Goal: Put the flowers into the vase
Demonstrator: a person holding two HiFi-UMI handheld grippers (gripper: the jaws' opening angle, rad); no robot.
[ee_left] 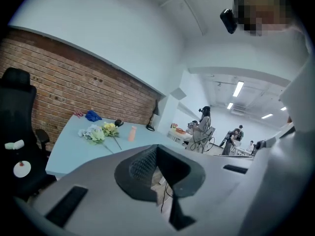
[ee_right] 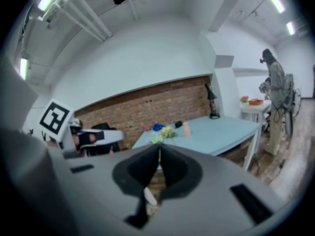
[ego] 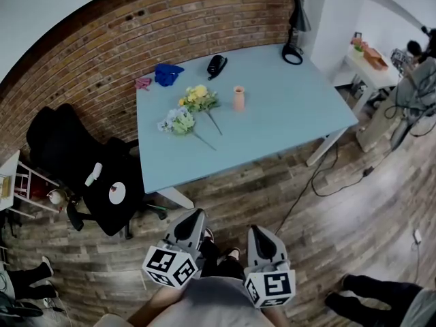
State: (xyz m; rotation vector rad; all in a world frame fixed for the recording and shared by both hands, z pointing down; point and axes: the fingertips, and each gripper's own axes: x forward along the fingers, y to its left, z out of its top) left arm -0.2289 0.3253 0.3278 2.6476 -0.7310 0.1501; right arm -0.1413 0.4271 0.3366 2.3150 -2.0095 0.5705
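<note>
Both tools are held close to the person's body, standing back from the table: the left gripper (ego: pixel 195 214) and the right gripper (ego: pixel 256 230) each have their jaws pressed together with nothing between them, as each gripper view confirms. Wooden floor (ego: pixel 259 182) lies between them and the pale blue table (ego: pixel 300 121). On the tabletop, a white bunch of flowers (ego: pixel 178 121) lies nearest the front edge, a yellow bunch (ego: pixel 197 97) just behind it, both flat with their stems pointing toward the table's middle. The small orange vase (ego: pixel 238 98) stands upright beside the yellow bunch, apart from it and empty as far as can be seen. Further back are a blue cloth (ego: pixel 166 73), a black desk lamp (ego: pixel 293 36) and the brick wall (ego: pixel 136 26).

The task looks not yet begun — the approach is the step in hand. The next move calls for stepping up to the table, parting one pair of jaws and closing on a stem, probably with the vase steadied.
</note>
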